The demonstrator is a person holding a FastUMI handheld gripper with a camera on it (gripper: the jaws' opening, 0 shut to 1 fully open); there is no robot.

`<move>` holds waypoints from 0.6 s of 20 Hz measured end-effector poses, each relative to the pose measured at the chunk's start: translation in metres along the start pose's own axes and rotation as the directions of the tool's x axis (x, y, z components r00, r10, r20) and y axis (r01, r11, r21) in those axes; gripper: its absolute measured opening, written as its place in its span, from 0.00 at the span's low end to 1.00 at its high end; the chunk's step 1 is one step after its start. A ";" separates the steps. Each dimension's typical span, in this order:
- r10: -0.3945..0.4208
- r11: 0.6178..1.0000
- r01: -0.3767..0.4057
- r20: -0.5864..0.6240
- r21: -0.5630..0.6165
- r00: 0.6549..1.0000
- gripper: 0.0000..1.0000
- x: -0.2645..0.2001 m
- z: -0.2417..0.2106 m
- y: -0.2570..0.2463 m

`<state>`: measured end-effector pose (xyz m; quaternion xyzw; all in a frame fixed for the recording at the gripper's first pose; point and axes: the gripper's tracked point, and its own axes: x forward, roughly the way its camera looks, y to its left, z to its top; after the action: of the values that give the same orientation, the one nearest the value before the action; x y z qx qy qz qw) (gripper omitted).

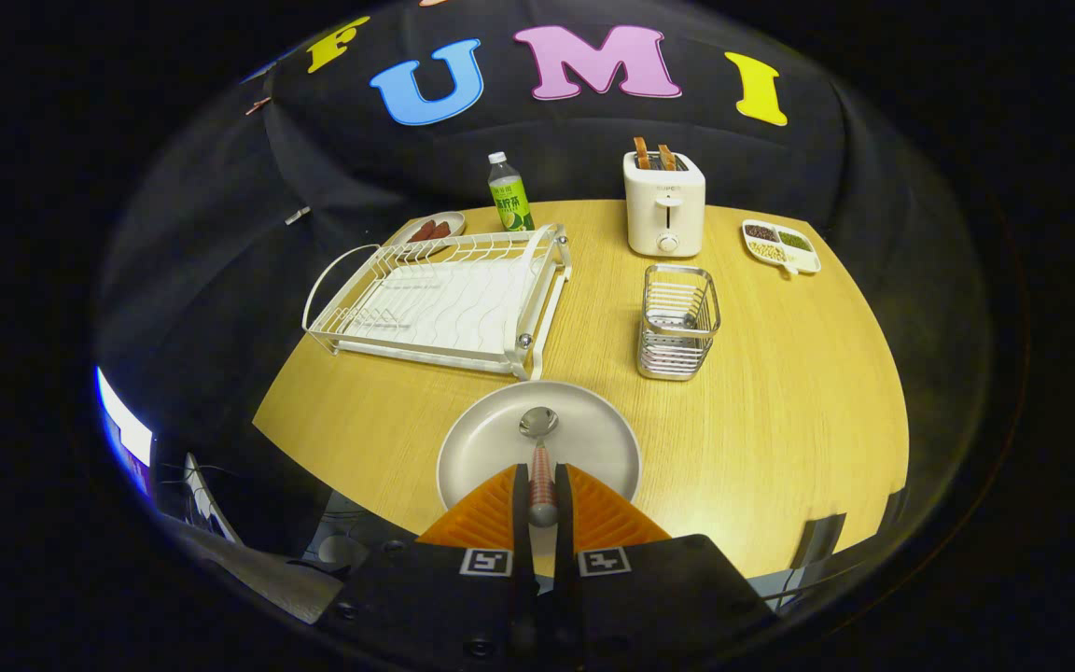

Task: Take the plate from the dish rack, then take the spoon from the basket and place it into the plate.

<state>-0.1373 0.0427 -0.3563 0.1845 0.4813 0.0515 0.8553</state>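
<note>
A pale grey round plate (500, 446) lies on the wooden table just in front of the white dish rack (449, 299). My gripper (542, 481) hangs over the plate's near half, its orange fingers (491, 518) shut on the red-and-silver handle of a spoon (538, 439). The spoon's metal bowl points ahead, over the middle of the plate; whether it touches the plate I cannot tell. The dish rack holds nothing. The wire basket (677, 322) stands to the right of the rack and looks empty.
Along the table's far edge stand a green bottle (509, 194), a white toaster (664, 203) with toast in it, a small dish of red food (430, 230) and a divided snack tray (780, 246). Bare wood (799, 420) lies right of the plate.
</note>
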 end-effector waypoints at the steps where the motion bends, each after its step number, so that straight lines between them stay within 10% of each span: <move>1: 0.000 1.000 0.000 -0.009 0.009 1.000 0.11 0.004 -0.004 0.001; 12: -0.013 1.000 0.014 -0.050 0.024 0.999 0.16 0.027 -0.011 0.004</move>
<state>-0.1322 0.0562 -0.3820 0.1902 0.5042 0.0445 0.8412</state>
